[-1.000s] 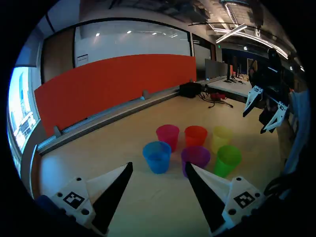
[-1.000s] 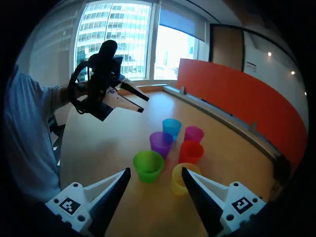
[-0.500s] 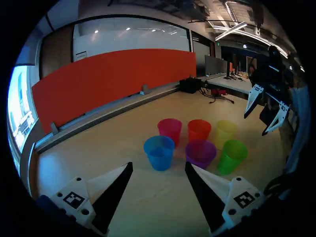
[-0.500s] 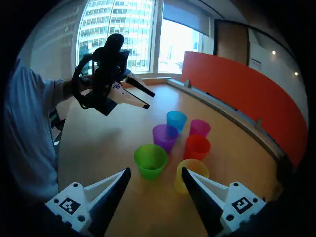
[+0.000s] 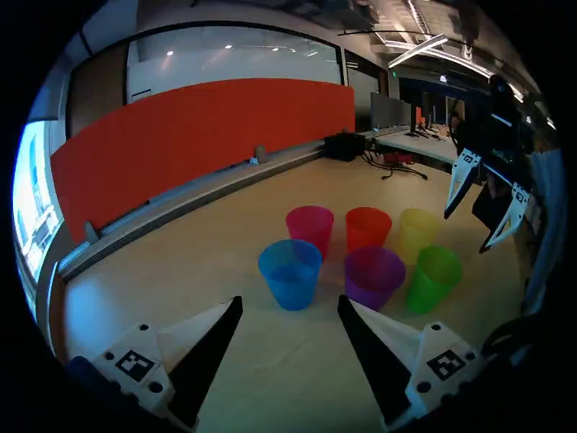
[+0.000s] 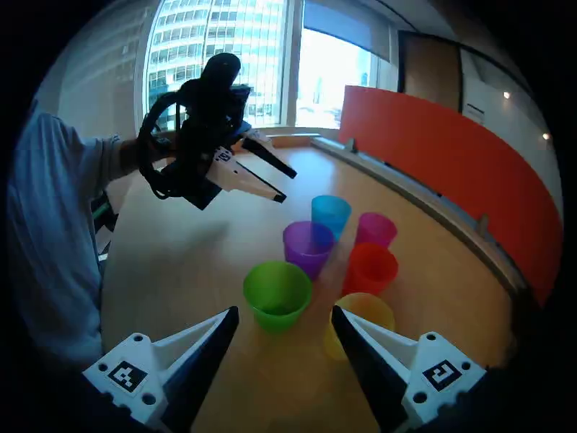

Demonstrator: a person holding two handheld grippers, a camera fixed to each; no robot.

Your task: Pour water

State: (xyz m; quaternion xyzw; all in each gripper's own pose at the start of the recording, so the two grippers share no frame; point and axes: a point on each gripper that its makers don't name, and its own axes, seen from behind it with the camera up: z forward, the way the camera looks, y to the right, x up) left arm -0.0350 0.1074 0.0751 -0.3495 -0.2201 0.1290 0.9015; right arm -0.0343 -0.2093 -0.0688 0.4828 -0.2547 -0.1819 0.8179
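Several coloured plastic cups stand grouped on the wooden table [image 5: 216,238]: blue cup [image 5: 290,273], pink cup [image 5: 310,227], orange cup [image 5: 367,229], purple cup [image 5: 374,276], yellow cup [image 5: 418,233], green cup [image 5: 433,276]. My left gripper [image 5: 288,317] is open, just short of the blue cup, which holds water. In the right gripper view my right gripper [image 6: 283,321] is open above the green cup [image 6: 277,294] and yellow cup [image 6: 360,317]. The left gripper [image 6: 283,183] hovers beyond the purple cup [image 6: 309,247]. The right gripper [image 5: 469,227] hangs at the far right.
A long orange partition [image 5: 195,137] and a metal rail [image 5: 180,206] run along the table's far side. Cables and a dark box [image 5: 346,146] lie at the far end. A person's sleeve [image 6: 50,238] is at the left, windows [image 6: 238,65] behind.
Both grippers have edged closer to the cups, which now sit larger and nearer in each view. Both stay open and hold nothing.
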